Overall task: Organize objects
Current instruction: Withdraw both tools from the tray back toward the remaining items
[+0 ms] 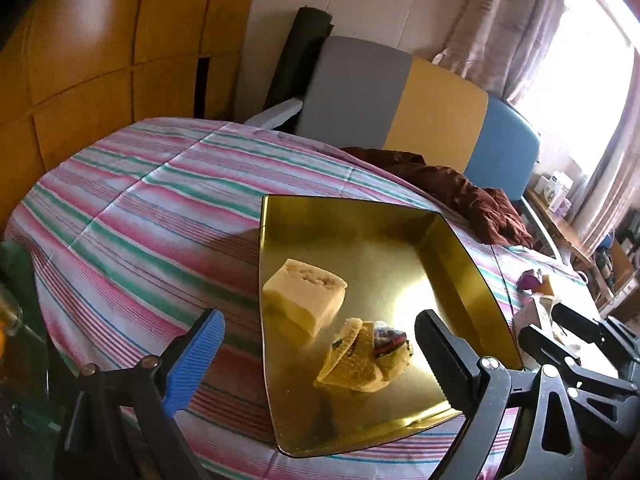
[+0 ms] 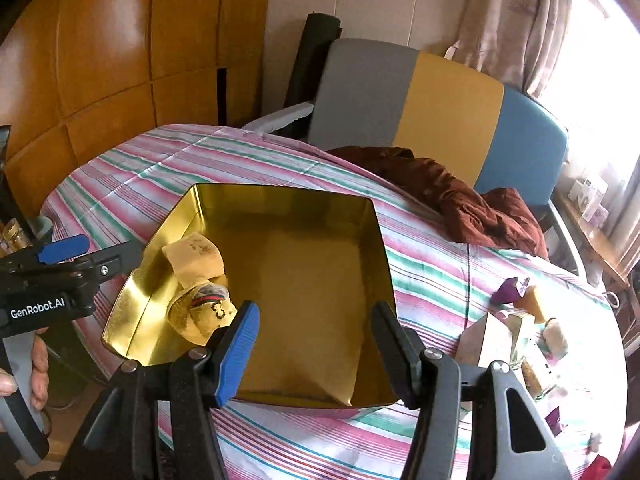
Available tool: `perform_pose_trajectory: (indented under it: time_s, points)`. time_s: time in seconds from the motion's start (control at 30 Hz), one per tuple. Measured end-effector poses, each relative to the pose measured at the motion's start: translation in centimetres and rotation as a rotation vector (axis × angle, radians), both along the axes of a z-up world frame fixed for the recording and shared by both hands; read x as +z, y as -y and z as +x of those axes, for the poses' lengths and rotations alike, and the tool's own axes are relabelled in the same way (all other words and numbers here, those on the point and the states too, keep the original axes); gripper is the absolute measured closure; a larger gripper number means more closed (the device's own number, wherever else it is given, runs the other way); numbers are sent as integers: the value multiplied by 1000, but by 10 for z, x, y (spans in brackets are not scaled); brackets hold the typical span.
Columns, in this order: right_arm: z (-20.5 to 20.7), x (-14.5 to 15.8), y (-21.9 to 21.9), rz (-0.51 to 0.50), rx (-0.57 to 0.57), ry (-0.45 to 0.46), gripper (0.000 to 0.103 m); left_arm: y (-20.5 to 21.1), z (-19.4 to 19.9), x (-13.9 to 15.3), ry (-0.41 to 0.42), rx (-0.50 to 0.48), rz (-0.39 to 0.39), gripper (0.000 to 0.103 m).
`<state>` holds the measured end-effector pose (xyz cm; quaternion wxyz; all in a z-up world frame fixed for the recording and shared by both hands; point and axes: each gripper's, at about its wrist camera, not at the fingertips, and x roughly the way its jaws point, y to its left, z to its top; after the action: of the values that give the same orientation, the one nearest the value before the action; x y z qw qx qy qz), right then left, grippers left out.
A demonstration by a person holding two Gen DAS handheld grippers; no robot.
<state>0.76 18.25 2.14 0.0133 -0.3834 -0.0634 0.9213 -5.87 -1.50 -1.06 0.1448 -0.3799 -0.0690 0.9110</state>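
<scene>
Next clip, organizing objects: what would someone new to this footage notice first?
The shiny gold tin tray dominates, sitting on the pink-and-green striped tablecloth. Inside it, toward its left side in the right wrist view, lie a pale cheese wedge and a small yellow pouch. Both the left gripper and the right gripper hang open over the tray's near edge, holding nothing.

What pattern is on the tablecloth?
Pink, green and white stripes on the tablecloth, clearest in the left wrist view.
</scene>
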Motion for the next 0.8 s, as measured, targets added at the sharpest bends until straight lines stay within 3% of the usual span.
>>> perform_pose_trajectory:
  time_s: [0.17, 0.5, 0.8]
  points:
    - [2, 1, -2, 2, -16, -9, 44, -9, 5, 3, -13, -25, -20, 7]
    - [9, 2, -18, 10, -62, -22, 44, -20, 4, 1, 36, -57, 17, 7]
    - [16, -1, -40, 9, -123, -26, 44, -47, 14, 10, -5, -171, -11, 7]
